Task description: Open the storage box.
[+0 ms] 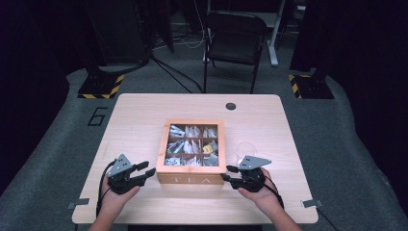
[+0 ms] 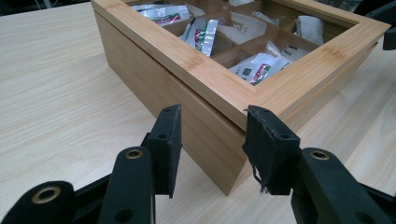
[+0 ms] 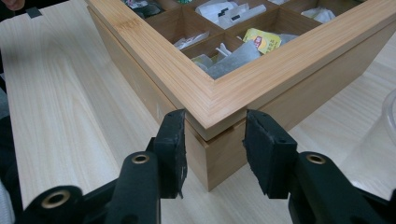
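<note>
The tea box [image 1: 191, 150] is sitting near the middle of the desk [image 1: 139, 113], its glass-paned lid down over nine compartments of tea bags [image 2: 254, 71]. The left gripper [image 1: 140, 173] is facing the box's near left corner, and the right gripper [image 1: 229, 174] the near right corner. Each pair of jaws is standing partly open astride its corner, with no pad pressing the wood, so nothing is being gripped. I judge the lid-lifting is only beginning; raising it is all left. A clear cup [image 1: 245, 150] beside the box is looking faint, and most tea bag labels are unreadable.
</note>
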